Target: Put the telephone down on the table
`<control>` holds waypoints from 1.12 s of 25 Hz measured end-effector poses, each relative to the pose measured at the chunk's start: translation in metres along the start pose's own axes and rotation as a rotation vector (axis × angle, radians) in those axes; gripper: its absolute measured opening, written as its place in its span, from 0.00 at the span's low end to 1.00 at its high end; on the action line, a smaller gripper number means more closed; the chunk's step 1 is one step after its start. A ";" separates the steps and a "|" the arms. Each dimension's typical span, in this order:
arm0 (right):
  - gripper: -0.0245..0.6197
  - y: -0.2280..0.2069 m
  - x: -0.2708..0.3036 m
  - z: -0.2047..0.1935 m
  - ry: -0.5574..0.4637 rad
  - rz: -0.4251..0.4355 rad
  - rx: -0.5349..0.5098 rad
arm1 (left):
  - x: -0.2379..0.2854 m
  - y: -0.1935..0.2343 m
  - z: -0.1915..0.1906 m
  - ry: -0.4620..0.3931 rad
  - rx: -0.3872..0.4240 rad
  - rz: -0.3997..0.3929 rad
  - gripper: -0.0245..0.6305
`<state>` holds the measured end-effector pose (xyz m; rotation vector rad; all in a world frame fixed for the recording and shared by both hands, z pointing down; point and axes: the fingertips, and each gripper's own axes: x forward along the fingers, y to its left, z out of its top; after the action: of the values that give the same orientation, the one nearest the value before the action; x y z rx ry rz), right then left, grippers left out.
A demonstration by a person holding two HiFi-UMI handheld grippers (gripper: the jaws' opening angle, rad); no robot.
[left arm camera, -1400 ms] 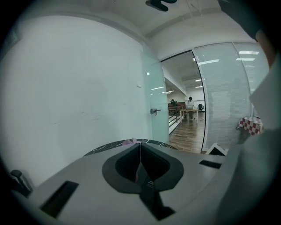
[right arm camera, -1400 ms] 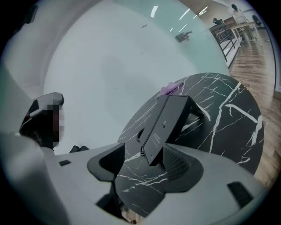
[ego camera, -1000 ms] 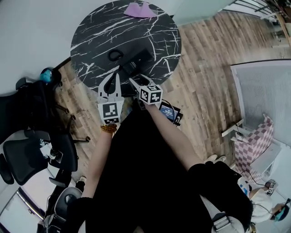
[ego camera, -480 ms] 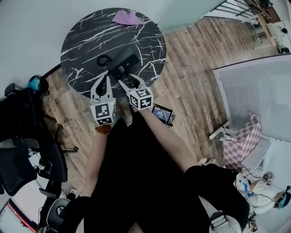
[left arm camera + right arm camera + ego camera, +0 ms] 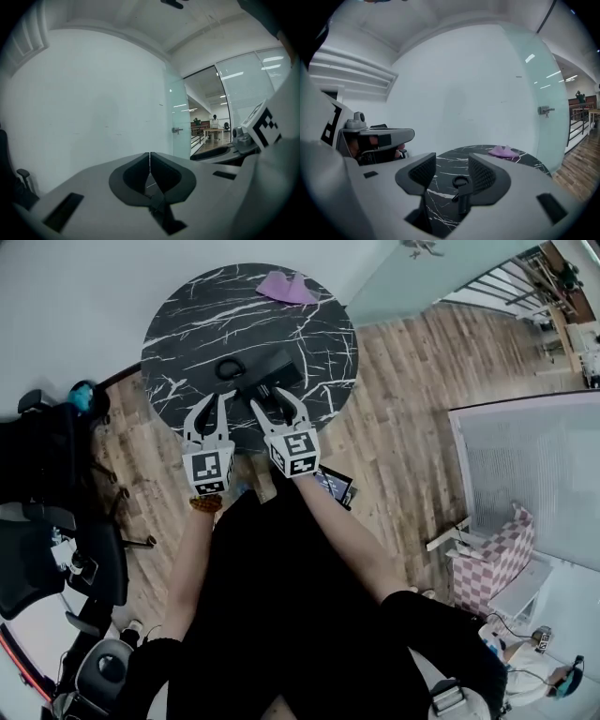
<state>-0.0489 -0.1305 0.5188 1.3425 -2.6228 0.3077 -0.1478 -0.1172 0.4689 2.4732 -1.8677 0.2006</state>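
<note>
Although the head view is steep, it plainly shows the telephone [image 5: 267, 371] lying flat on the round black marble table [image 5: 187, 315]. It has a ring-shaped part at its left end, and a pink cloth [image 5: 286, 287] sits well apart at the far rim. Both grippers hover over the table's near edge. The left gripper [image 5: 214, 409] is beside the telephone and the right gripper [image 5: 277, 409] is at its near end; neither grips it. The put-down looks finished.

From the left gripper view, the left gripper [image 5: 149, 161] has its jaws pressed together on nothing, with a pale wall beyond.

From the right gripper view, the right gripper [image 5: 452, 176] has its jaws standing apart, having just been closing a little. The telephone [image 5: 462, 199] shows in the gap, lying on the table [image 5: 515, 158] below, and the pads do not touch it. It looks like a rigid, smooth plastic body, fairly light and apt to slide on polished stone. Clamping across its narrow middle would likely hold better than taking the thin ring.
</note>
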 end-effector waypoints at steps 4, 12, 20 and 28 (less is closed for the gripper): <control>0.35 0.003 -0.010 0.024 -0.074 -0.043 -0.019 | -0.002 -0.014 0.009 -0.040 0.026 -0.057 0.06; 0.30 0.026 -0.032 0.073 -0.194 -0.076 -0.105 | -0.010 -0.032 0.040 -0.107 0.067 -0.132 0.06; 0.23 0.038 -0.047 0.089 -0.271 -0.130 -0.204 | -0.017 -0.031 0.057 -0.157 0.101 -0.134 0.06; 0.20 0.053 -0.051 0.103 -0.314 -0.130 -0.237 | -0.035 -0.028 0.070 -0.197 0.090 -0.093 0.06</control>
<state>-0.0693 -0.0872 0.4010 1.5740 -2.6846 -0.2452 -0.1250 -0.0836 0.3971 2.7240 -1.8433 0.0399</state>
